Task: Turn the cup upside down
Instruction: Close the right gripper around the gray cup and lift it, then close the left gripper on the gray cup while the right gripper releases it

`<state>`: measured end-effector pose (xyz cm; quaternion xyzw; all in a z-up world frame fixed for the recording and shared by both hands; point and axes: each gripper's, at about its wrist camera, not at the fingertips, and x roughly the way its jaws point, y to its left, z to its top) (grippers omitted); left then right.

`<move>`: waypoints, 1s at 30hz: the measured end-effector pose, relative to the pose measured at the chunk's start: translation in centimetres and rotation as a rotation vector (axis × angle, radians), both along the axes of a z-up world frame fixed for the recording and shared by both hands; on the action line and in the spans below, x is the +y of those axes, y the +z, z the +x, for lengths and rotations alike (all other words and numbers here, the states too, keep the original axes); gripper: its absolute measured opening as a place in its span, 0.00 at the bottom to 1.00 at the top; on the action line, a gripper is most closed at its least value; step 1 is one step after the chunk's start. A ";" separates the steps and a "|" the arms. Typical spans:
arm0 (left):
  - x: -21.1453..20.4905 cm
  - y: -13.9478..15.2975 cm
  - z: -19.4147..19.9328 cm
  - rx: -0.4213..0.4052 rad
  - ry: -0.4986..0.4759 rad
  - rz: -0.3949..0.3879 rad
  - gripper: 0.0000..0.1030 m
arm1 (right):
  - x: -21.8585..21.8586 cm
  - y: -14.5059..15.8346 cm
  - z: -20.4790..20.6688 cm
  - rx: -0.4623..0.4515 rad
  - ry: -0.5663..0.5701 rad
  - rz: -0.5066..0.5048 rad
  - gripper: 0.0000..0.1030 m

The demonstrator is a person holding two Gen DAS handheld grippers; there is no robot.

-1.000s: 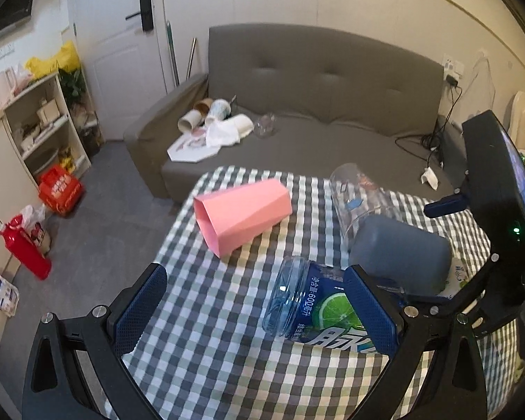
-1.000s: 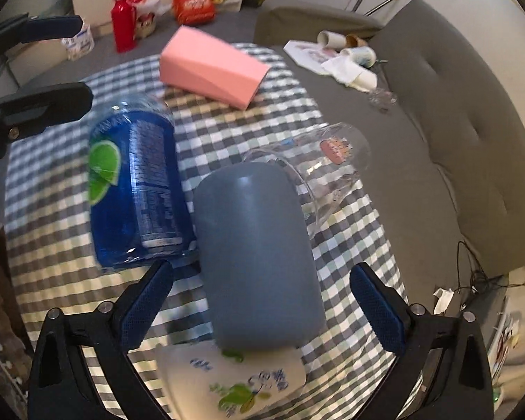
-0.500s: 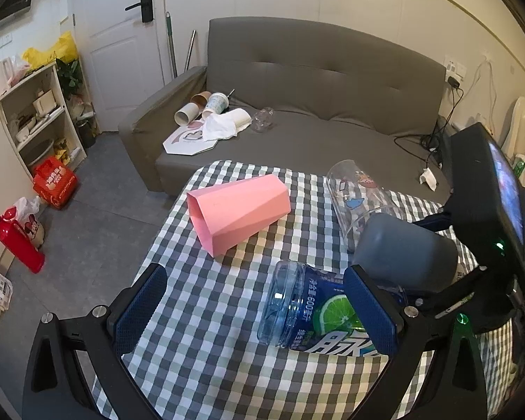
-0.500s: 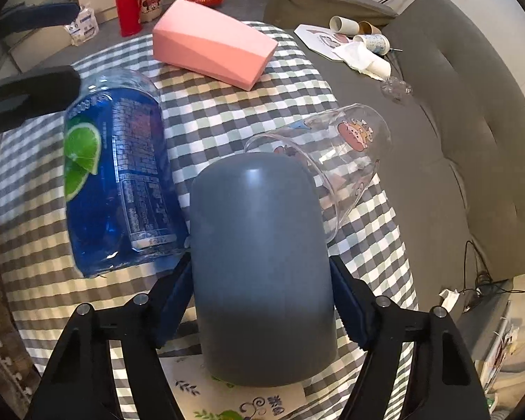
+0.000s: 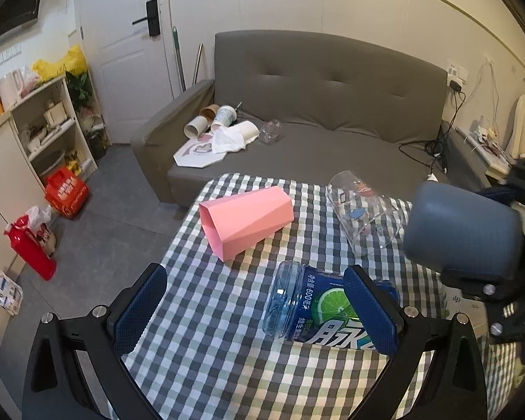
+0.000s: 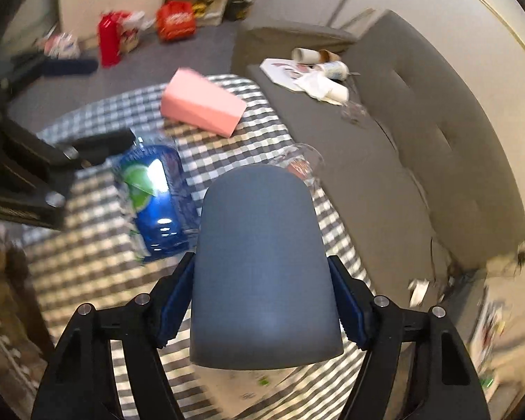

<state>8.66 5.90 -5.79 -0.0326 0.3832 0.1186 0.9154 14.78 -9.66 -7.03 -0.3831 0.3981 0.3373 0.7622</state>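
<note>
My right gripper is shut on a grey-blue cup and holds it above the checked table, closed end pointing away from the camera. In the left wrist view the same cup hangs in the air at the right, clear of the tabletop. My left gripper is open and empty, low over the near part of the checked table, with its right finger in front of the blue bottle.
On the table lie a pink faceted cup on its side, a clear printed glass on its side and the blue plastic bottle. A grey sofa with paper cups stands behind. A shelf and a red bottle are on the left.
My right gripper closed on the grey-blue cup and lifted it off the table. The left gripper drew back a little and stayed open.
</note>
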 end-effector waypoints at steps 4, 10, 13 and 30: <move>0.0 0.5 -0.8 -0.016 0.002 0.018 1.00 | -1.4 1.2 -3.0 0.013 -0.131 0.097 0.70; 0.7 1.4 -1.9 -0.040 0.024 -0.003 1.00 | -2.6 -1.2 -9.3 0.052 -0.418 0.240 0.70; 1.0 1.4 -2.3 -0.036 0.029 -0.018 1.00 | -2.3 -3.5 -10.9 0.108 -0.564 0.302 0.70; 0.7 0.8 -3.2 0.000 0.008 -0.001 1.00 | -2.6 -7.7 -11.7 0.142 -0.776 0.337 0.70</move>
